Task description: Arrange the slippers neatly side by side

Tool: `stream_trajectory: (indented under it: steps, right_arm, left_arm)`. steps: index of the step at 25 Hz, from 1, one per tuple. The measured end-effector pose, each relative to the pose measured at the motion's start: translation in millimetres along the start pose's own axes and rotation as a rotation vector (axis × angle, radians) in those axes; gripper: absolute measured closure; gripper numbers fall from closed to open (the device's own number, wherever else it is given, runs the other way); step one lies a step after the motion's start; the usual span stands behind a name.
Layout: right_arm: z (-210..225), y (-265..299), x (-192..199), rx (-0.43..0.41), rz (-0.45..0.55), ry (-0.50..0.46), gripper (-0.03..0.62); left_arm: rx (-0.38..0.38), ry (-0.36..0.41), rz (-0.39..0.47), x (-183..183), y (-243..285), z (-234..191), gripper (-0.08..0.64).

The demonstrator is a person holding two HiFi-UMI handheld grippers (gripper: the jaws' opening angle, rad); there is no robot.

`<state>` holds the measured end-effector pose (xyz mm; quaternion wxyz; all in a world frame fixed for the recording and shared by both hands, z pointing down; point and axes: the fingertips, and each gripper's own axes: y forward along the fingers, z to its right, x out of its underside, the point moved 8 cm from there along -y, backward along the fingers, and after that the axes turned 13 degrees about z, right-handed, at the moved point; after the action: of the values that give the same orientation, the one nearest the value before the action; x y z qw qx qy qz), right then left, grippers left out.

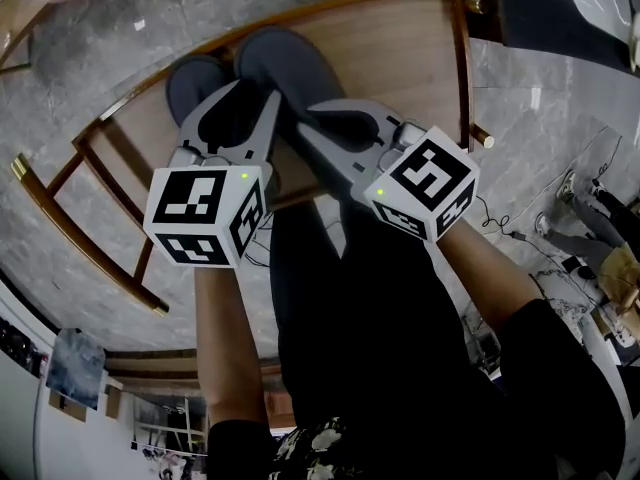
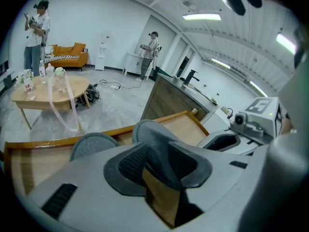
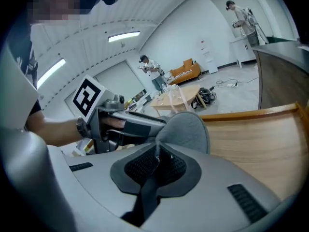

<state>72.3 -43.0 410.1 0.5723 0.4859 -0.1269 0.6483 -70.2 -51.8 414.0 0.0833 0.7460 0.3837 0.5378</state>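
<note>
Well, two slippers lie close together on the wooden bench [image 1: 400,58], toes pointing away. The left gripper [image 2: 159,164] is about half open and squeezes the soft top of the grey slipper [image 2: 154,132]. The right gripper [image 3: 154,164] is almost shut. It pinches a thin dark edge, I think of that same slipper. Slippers are light, soft and floppy, so I think the firmer rim is the best place to hold. The left gripper view shows the second slipper [image 2: 94,141] just beside it. The right gripper view does not. The head view hides the pads.
</note>
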Motion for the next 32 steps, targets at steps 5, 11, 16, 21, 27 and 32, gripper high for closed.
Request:
stream_trajectory:
  steps: [5,11,16,21,27,32]
  right_arm:
    - [-1.8,14.8,1.4,0.086,0.048,-0.094,0.578]
    - [-3.7,25.7,12.6,0.177,0.115,-0.117,0.578]
    - [-8.2,30.6,26.1,0.233,0.144,-0.091,0.578]
    - [-9.5,33.6,34.1,0.26,0.149,-0.121,0.578]
    - [-14.1,34.1,42.8,0.272,0.127,-0.15,0.578]
    - [-14.5,34.4,44.1,0.277,0.129,-0.149,0.578]
  left_arm:
    - [0.011,0.016,0.003,-9.4,13.9,-9.2,0.437]
    - [0.023,0.029,-0.016,-8.7,20.1,-14.5,0.448]
    - [0.013,0.048,-0.036,-2.5,22.5,-15.4,0.449]
    - [-0.011,-0.001,-0.013,5.1,17.2,-17.6,0.449]
    - [-0.001,-0.023,0.065,-6.5,-0.2,-11.9,0.434]
    - [-0.094,-0.052,0.142,-11.2,-37.4,-18.6,0.426]
